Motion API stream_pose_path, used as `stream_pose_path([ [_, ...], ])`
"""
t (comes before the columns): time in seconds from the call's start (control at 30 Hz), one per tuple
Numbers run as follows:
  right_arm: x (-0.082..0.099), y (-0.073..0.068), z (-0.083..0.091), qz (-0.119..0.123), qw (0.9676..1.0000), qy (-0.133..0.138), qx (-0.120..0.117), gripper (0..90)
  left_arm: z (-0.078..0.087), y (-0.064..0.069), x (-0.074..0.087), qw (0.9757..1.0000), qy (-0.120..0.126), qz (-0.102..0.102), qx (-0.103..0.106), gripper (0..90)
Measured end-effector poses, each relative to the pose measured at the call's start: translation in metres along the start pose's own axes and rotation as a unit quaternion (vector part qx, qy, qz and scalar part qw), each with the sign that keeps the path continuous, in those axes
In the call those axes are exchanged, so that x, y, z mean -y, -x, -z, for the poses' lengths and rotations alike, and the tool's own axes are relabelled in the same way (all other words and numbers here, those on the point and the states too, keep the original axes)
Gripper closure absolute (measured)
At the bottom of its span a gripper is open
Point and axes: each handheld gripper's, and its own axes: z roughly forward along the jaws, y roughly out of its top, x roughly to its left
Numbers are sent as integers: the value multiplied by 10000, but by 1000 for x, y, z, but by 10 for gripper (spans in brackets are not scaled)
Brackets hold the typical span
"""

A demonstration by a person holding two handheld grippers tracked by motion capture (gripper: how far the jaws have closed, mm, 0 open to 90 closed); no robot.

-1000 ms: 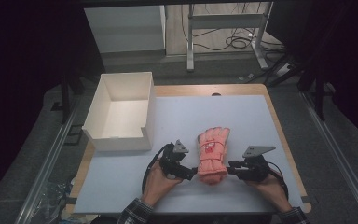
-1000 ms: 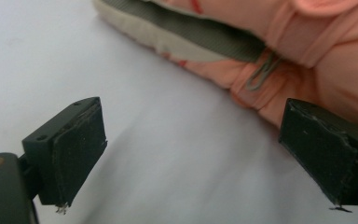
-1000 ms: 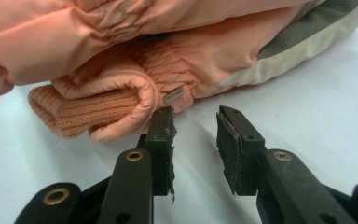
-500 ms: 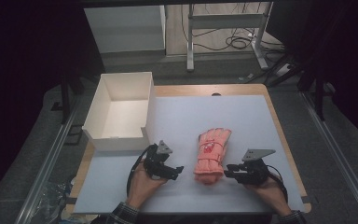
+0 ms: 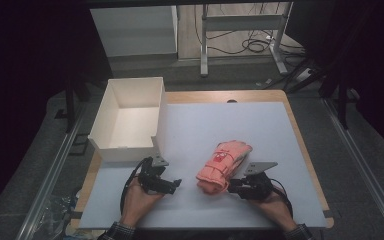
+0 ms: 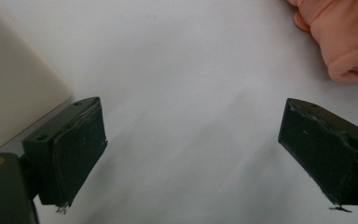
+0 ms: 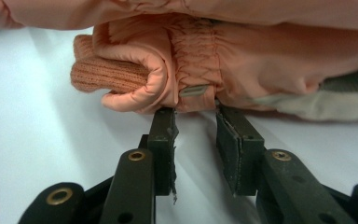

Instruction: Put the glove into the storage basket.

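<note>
White table (image 5: 260, 125) laid out as work surface. Open white box (image 5: 130, 120) set at 10 o'clock, probably as destination. Pink glove (image 5: 225, 165) laid at centre, cuff toward person for easy reach. Right gripper (image 5: 233, 186) at cuff edge, jaws part-closed, nothing pinched yet. Left gripper (image 5: 176, 183) at 7 o'clock, released, kept clear of glove.

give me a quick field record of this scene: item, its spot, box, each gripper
item: pink glove, padded, with a knit cuff
spot: lying flat on the white table, right of centre
box: white box, open top, nothing inside, at the table's left rear
left gripper: jaws wide apart over bare table, apart from the glove
right gripper: jaws narrowly apart, tips at the glove's cuff edge, grip unclear
</note>
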Motion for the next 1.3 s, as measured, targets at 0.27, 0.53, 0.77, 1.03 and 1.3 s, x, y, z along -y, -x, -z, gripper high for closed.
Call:
stream_pose_path([
  [0.27, -8, -5, -11, 113, 9999, 9, 64, 654, 0, -6, 6, 9999, -33, 123, 117, 66],
  [0.53, 0, -1, 3, 132, 9992, -1, 367, 576, 7, -5, -6, 9991, -44, 44, 425, 62],
  [0.77, 10, 14, 20, -29, 9969, 85, 782, 500, 14, -1, -25, 9978, -48, -62, 653, 51],
  [1.03, 19, 30, 40, -232, 9921, 184, 1216, 394, 18, 2, -47, 9974, -120, -153, 697, 46],
  [1.3, 29, 49, 55, -470, 9834, 117, 1746, 305, 19, 10, -72, 9959, -208, -224, 847, 35],
])
